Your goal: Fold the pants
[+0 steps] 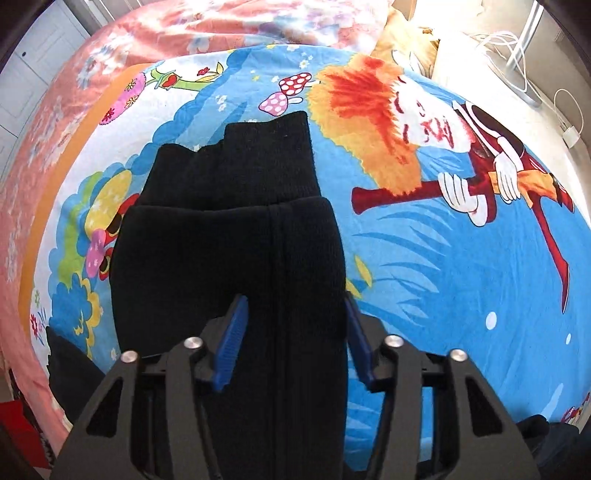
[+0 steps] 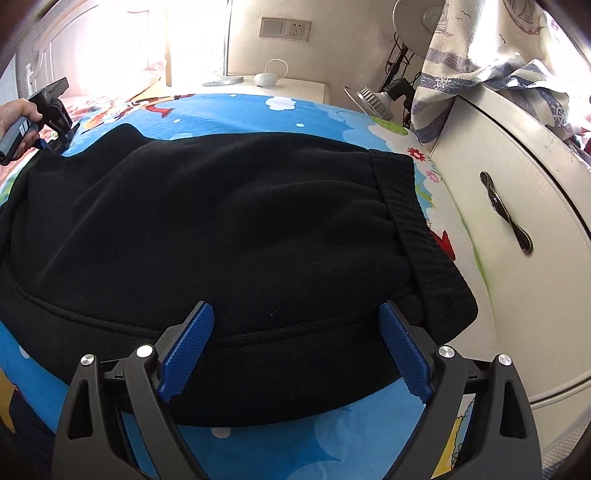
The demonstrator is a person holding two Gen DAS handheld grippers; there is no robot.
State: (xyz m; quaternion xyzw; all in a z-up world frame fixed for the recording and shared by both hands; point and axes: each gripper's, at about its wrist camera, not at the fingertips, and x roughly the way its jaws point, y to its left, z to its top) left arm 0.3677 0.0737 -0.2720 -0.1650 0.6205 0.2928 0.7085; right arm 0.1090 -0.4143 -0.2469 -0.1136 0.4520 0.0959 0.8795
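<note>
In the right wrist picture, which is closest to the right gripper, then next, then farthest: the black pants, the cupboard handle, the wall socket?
1. Pants: right under the right gripper, on the bed.
2. Cupboard handle: off to the right, on the white door.
3. Wall socket: farthest, high on the far wall.

Black knit pants (image 2: 229,229) lying flat and folded lengthwise across centre frame on the bed, ribbed waistband (image 2: 413,221) at right; left wrist view shows stacked ribbed cuffs (image 1: 258,158) at upper centre.
</note>
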